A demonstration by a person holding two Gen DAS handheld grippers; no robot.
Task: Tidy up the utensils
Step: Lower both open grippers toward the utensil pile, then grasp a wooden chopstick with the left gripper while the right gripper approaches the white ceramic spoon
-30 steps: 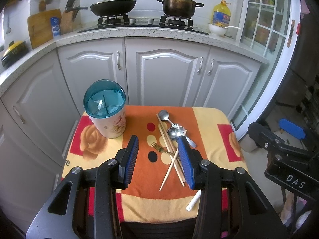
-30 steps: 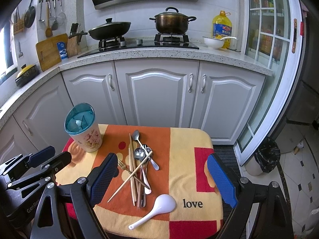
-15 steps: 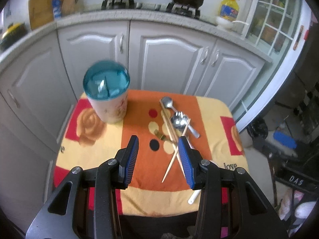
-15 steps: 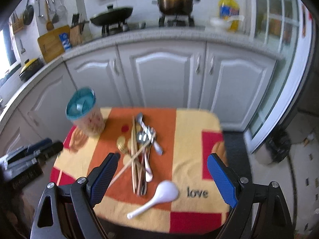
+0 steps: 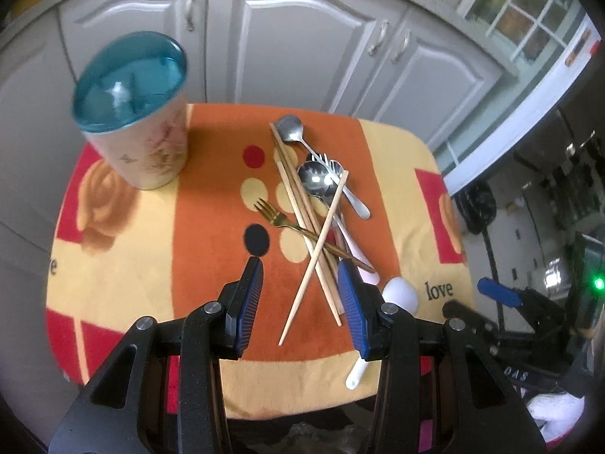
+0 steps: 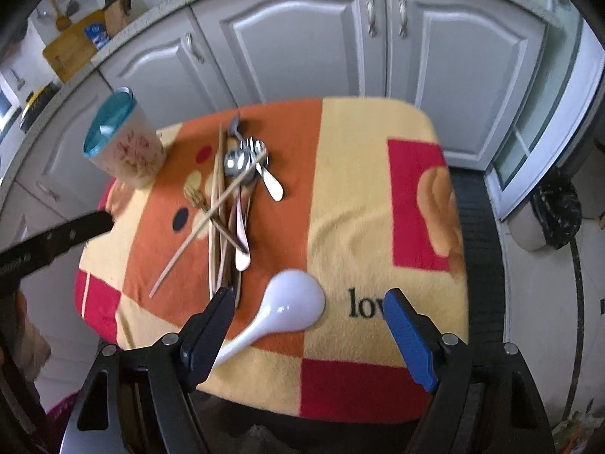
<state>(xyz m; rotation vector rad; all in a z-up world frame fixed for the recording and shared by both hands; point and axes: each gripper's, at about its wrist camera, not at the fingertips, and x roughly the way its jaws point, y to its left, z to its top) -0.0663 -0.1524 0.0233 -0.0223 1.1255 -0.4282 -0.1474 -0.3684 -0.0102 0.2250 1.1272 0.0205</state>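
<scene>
Left wrist view. Left gripper (image 5: 300, 270) angled steeply down over the worktop (image 5: 397, 174), which is covered by an orange, yellow and red towel. Jaws stand at a moderate gap, nothing pressed between the pads. The near ends of the wooden chopsticks (image 5: 302, 204) lie in the gap, closer to the right-hand finger; no contact can be made out. Ahead of the gripper, a loose heap: chopsticks crossed over a gold fork (image 5: 281, 221), two steel spoons (image 5: 315, 178) and a steel fork, partly overlapping. White ladle-style spoon (image 5: 399, 291) sits just right of the right-hand finger, its handle running back behind that finger. Utensil holder (image 5: 140, 121), cream body with a teal divided top, stands upright well ahead and to the left of the gripper. Right gripper visible at the far right edge, off the towel.

Right wrist view. Right gripper (image 6: 308, 304) also tilted down, jaws wide and just lately narrowed a little; they hold nothing. White spoon (image 6: 293, 302) lies on the towel between the fingers, bowl nearer the left-hand finger, handle passing under it; pads not touching it. The heap of chopsticks (image 6: 217, 204) and metal cutlery lies ahead and to the left, its near ends just beside the left-hand fingertip. Utensil holder (image 6: 124, 143) far ahead-left. Left gripper's finger enters from the left edge, blurred.
</scene>
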